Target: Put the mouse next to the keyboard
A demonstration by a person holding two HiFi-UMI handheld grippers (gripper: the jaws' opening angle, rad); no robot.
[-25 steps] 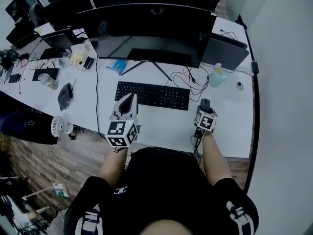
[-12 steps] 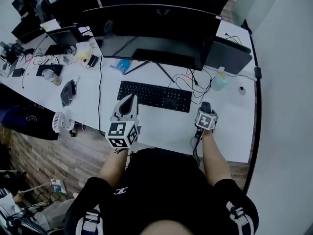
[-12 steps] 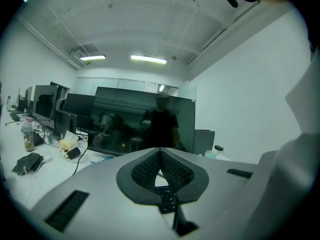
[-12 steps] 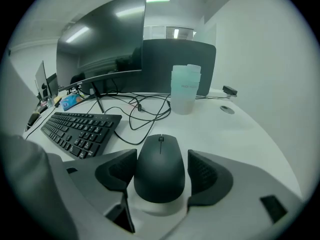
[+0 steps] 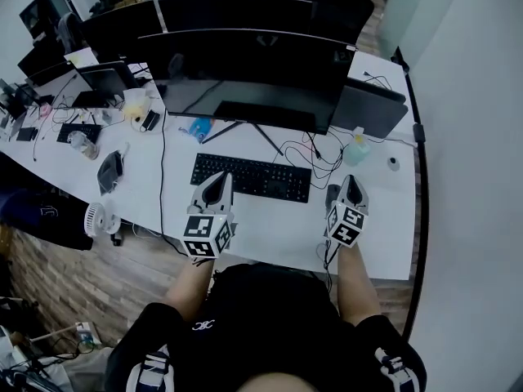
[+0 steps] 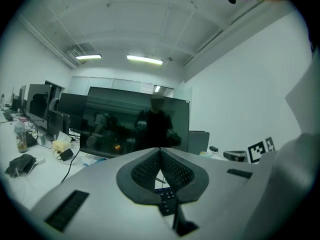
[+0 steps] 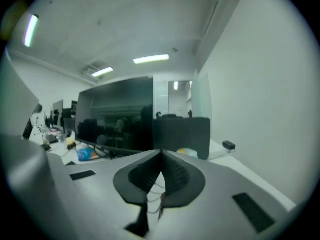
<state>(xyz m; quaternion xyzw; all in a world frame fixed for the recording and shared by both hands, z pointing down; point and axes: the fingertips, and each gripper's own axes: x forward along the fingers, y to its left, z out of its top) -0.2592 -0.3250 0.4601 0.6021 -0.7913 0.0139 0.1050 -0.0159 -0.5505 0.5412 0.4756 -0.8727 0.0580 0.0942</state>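
Holds left gripper (image 5: 219, 176) over flat black keyboard (image 5: 261, 178), right gripper (image 5: 353, 180) beside small dark mouse (image 5: 332, 194) on white desk (image 5: 270, 219), both jaws together, empty.

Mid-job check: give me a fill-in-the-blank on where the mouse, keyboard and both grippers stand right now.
The mouse lies on the desk just to the ___ of the keyboard.
The right gripper has its jaws ___, with nothing between them.
The left gripper sits over the keyboard's ___ end.
Missing words: right; shut; left.
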